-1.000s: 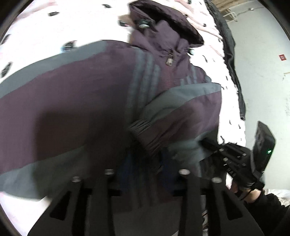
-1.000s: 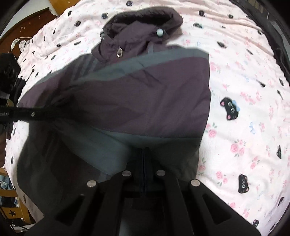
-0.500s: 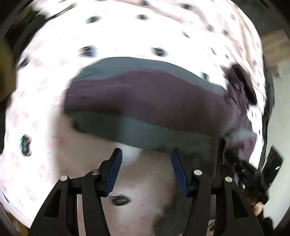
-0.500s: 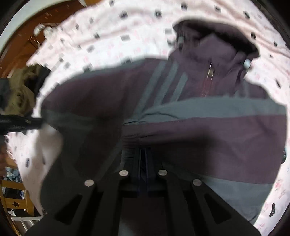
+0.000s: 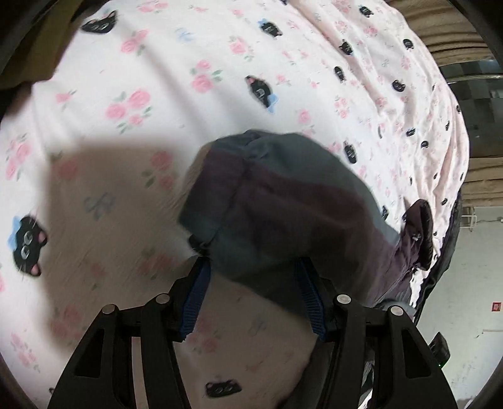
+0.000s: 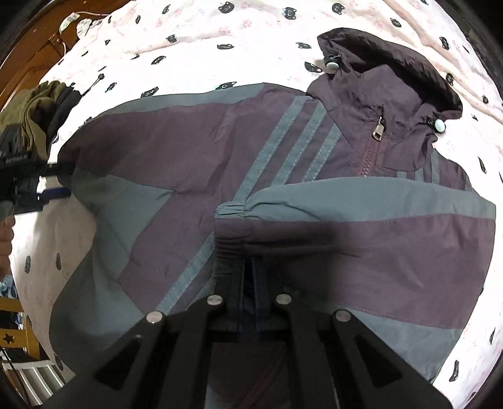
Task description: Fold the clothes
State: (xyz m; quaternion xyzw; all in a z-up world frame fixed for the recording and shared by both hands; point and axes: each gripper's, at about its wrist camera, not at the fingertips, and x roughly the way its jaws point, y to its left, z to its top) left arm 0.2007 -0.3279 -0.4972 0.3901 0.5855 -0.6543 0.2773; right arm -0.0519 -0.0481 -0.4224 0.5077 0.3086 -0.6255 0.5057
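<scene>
Jacket (image 6: pixel 195 163) flat on floral bedsheet (image 5: pixel 220 63); left claw (image 5: pixel 251 283) spread round sleeve end; right claw (image 6: pixel 248 283) pinching cuff

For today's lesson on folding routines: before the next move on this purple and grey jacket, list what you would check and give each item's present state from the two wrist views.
1. Right gripper shut on the jacket sleeve: ok, fingers closed on fabric by the cuff.
2. Right sleeve folded across the chest: ok.
3. Left gripper open at the jacket's left edge: ok, nothing clamped.
4. Left sleeve folded in: cannot tell; the left view is blurred.
5. Zip closed: ok.
6. Bedsheet around the jacket free of clutter: not ok, an olive garment lies near the left edge.
</scene>
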